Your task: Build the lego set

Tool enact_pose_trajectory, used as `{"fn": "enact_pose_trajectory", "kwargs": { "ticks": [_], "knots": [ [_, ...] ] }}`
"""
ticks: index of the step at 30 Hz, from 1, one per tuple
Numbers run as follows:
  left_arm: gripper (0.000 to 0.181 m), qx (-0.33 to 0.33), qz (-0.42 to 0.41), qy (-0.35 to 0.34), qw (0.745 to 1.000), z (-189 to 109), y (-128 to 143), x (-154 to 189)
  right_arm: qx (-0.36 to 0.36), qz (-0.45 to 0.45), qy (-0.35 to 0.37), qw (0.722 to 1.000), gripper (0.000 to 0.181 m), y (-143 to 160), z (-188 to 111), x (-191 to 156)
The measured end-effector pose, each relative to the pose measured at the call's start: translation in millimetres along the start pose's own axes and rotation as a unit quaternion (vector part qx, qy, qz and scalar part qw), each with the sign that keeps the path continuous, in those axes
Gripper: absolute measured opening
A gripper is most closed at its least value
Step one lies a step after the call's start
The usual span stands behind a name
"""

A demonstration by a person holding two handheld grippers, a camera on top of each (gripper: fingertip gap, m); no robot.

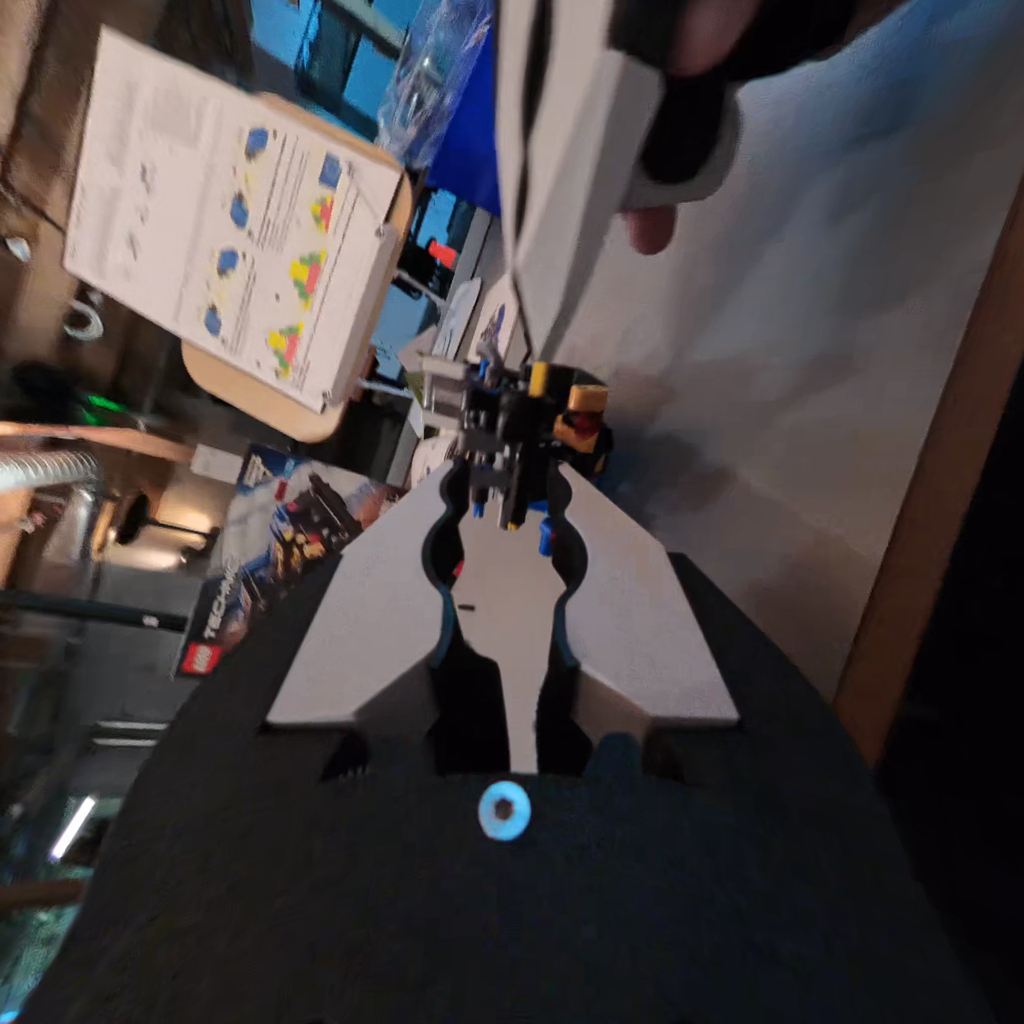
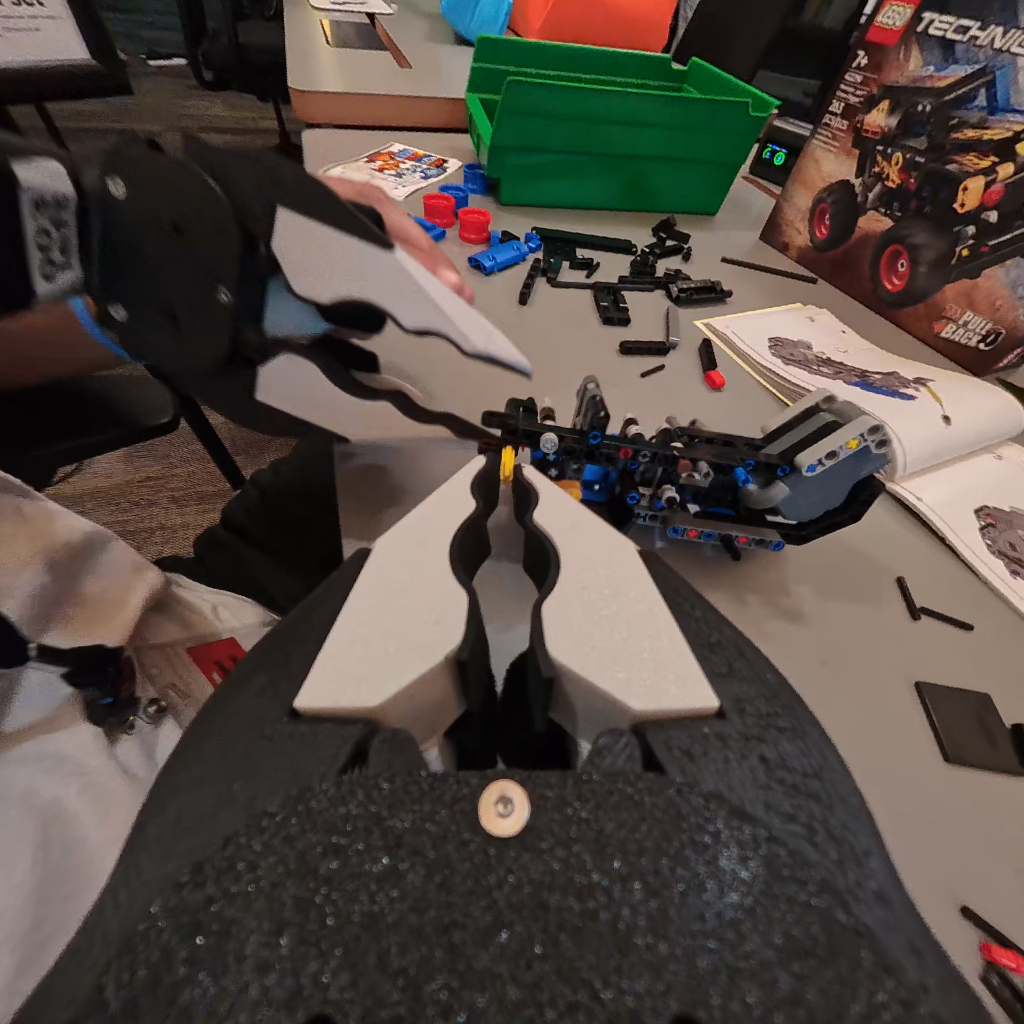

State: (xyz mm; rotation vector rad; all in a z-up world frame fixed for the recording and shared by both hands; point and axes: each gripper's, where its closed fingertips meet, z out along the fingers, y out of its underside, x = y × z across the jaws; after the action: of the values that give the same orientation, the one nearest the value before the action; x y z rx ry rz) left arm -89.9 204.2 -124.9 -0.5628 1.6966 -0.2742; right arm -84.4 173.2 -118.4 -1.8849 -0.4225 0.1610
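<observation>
**Chassis** (image 2: 681,476): part-built truck frame of black beams, blue pins and a grey block at the far end. It is held off the counter (image 2: 776,692) at its near end; the far end is low over an open manual (image 2: 864,382), and whether it touches cannot be told.

**Left gripper** (image 2: 487,429): comes in from the left with its fingers well spread. In the right wrist view one fingertip touches the black end beam; in its own view the chassis end sits between the tips. Whether it bears any load cannot be told.

**Right gripper** (image 2: 507,471): narrowed on a yellow pin (image 2: 506,462) at the chassis's near end, the tips pinching it.

**Handling (judged):**
- Light, hard plastic, stiff along the beams.
- Joints are friction-fit, so twisting or levering from one end could pop pins or split sections.
- Smooth surfaces; a small round pin may roll or slip between the pads.
- Best held across a solid black beam near the middle or on the end frame, not on protruding pins or axles.
- Push pins straight along their axis, with the other gripper bracing the beam opposite.

**Loose stock on the counter:**
- black parts (image 2: 626,277)
- red hubs (image 2: 457,216)
- blue pieces (image 2: 498,255)
- green bin (image 2: 609,127)
- box (image 2: 914,183)
</observation>
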Motion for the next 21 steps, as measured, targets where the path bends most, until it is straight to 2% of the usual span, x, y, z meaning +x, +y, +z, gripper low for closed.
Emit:
{"fn": "enact_pose_trajectory", "kwargs": {
  "ticks": [4, 6, 11, 16, 21],
  "knots": [
    [0.012, 0.017, 0.048, -0.015, 0.999, 10.6, 0.3, 5.5, 0.008, 0.005, -0.009, 1.0, 0.004, -2.7, 1.3, -2.0],
    [0.007, 0.014, 0.047, -0.032, 0.998, 13.7, 3.3, 3.0, 0.006, 0.015, -0.012, 1.0, 0.004, 0.9, 3.6, 0.2],
    [0.007, 0.025, -0.031, -0.028, 0.999, 16.7, 6.3, 3.0, 0.054, 0.067, -0.047, 0.995, 0.01, -3.7, 4.5, -1.6],
    [0.007, 0.025, -0.005, -0.041, 0.999, 19.3, 6.0, 5.8, 0.051, 0.073, -0.048, 0.995, 0.008, -2.7, 5.4, 1.5],
    [0.007, 0.022, 0.004, -0.045, 0.999, 19.8, 6.7, 7.2, 0.044, 0.053, -0.014, 0.998, 0.001, -1.1, 6.9, 4.8]
  ]
}}
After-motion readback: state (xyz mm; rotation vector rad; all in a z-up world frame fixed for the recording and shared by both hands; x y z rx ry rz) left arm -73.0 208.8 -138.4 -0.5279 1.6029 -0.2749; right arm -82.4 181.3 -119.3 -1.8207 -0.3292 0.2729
